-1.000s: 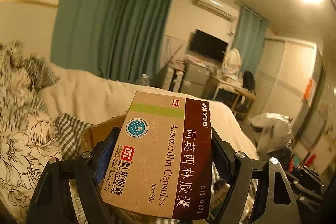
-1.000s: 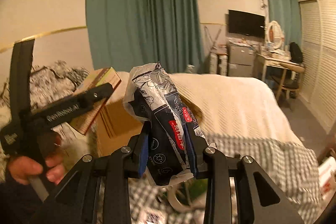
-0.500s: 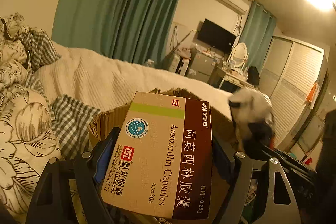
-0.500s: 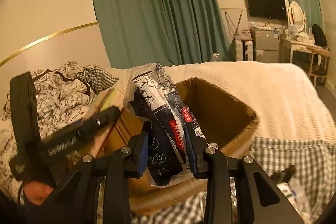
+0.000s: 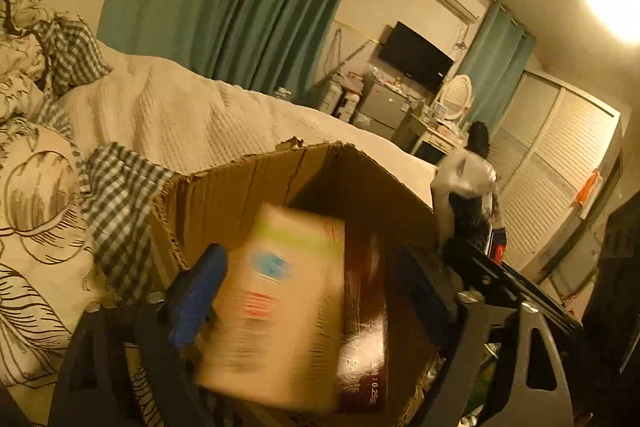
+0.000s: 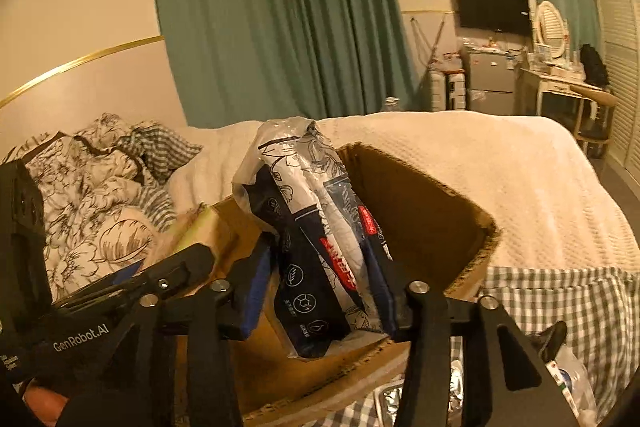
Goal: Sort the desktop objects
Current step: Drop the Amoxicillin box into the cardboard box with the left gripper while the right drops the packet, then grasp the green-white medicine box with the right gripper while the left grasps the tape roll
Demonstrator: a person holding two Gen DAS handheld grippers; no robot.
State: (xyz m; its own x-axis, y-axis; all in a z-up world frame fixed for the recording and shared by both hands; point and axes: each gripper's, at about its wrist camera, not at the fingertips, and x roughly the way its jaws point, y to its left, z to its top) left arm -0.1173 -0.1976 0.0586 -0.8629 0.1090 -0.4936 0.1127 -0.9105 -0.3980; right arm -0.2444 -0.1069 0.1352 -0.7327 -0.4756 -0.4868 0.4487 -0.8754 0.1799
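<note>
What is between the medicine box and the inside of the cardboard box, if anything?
Nothing visible. The blurred medicine box sits between the left gripper pads, which look spread, right over the open cardboard box. The right gripper holds its packet off to the side.

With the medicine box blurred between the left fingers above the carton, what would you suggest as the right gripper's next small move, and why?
Probably open the right gripper to drop the plastic packet. It stands clamped between the pads, right over the open cardboard carton, while the medicine box appears already released by the left gripper.
</note>
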